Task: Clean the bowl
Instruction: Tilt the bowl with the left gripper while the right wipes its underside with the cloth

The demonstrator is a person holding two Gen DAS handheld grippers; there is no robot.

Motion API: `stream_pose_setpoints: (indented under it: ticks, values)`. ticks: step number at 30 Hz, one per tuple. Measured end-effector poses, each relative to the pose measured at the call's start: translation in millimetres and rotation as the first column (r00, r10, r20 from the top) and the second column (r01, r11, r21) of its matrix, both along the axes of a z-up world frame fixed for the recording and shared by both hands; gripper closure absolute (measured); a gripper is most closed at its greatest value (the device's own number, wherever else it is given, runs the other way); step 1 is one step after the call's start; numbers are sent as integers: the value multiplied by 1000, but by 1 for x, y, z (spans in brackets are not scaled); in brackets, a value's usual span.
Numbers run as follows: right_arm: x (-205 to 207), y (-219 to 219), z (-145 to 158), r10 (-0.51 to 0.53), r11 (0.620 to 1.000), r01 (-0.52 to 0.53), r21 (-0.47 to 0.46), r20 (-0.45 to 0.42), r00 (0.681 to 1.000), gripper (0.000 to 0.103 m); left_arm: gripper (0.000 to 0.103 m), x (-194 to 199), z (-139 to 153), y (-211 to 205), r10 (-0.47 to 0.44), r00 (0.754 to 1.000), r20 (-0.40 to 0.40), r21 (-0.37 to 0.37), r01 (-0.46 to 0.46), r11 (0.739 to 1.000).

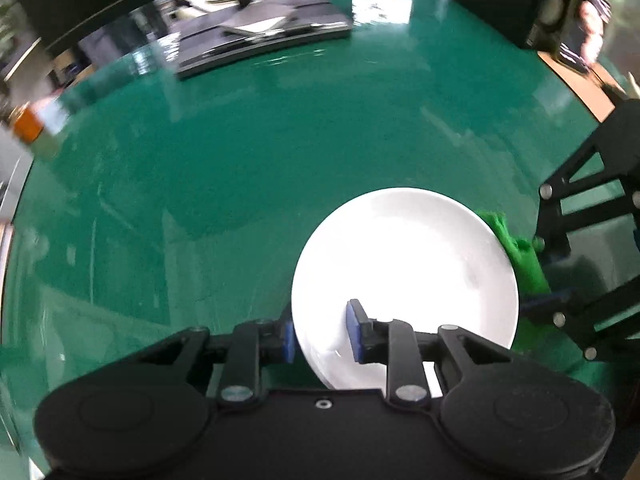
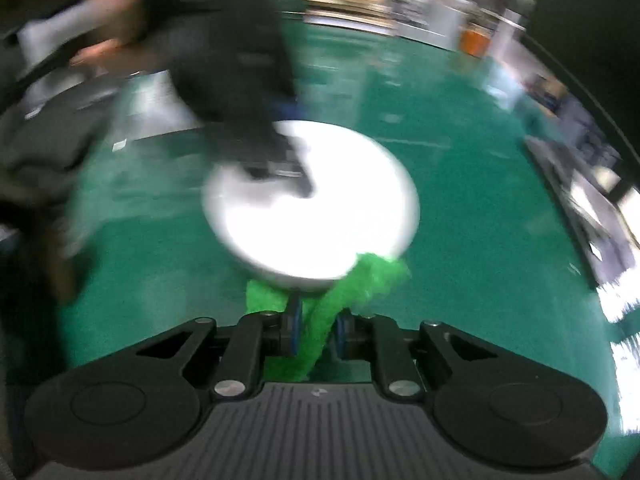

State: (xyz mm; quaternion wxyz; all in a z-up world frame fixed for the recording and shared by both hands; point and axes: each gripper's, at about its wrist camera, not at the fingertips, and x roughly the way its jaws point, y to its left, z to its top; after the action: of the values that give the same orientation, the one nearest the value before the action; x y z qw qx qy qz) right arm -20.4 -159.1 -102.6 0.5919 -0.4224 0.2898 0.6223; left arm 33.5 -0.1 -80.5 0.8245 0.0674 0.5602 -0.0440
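Left wrist view, nearest: the left hand-held gripper (image 1: 321, 332) straddles the near rim of the white bowl (image 1: 408, 264), one blue pad outside the rim and the other inside. The jaws stand narrow and appear to pinch the rim, though glare on the white glaze hides the actual contact. The bowl sits on the green surface (image 1: 240, 168), low and right of centre in this view.

At the bowl's right edge a bright green cloth (image 1: 520, 256) shows just beyond the rim, with the black linkage of the right hand-held gripper (image 1: 540, 304) beside it.

Right wrist view, nearest: the right hand-held gripper (image 2: 316, 334) is pinching the green cloth (image 2: 320, 328), which runs up between the blue pads and bunches against the near rim of the bowl (image 2: 320, 216). The bowl appears tilted, its near edge raised off the green surface (image 2: 480, 220); motion blur makes this uncertain. On the far side of the bowl, the left hand-held gripper (image 2: 280, 172) comes down onto the rim as a dark smear.

Farther off, left wrist view: a flat dark tray-like object (image 1: 264, 40) lies at the far edge of the surface. An orange and white item (image 1: 36, 124) sits at the left margin, too blurred to identify.
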Motion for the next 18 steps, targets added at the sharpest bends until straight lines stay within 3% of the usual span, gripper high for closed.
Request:
stream_pose_setpoints:
  ticks: [6,12,18]
  values:
    - [22,7,0,-109,994,109,2,18,994,87,76,7,0,-5,-9,1000,9,22,9,1000]
    - [3,4,2,0,999,2,-49,41,999,86,76,3,-3,-5,-14,1000,13,23,14,1000]
    - [19,10,4,-59,997,62,-48,59,996,86,76,5,-5,-5,-21,1000,16,29,20,999]
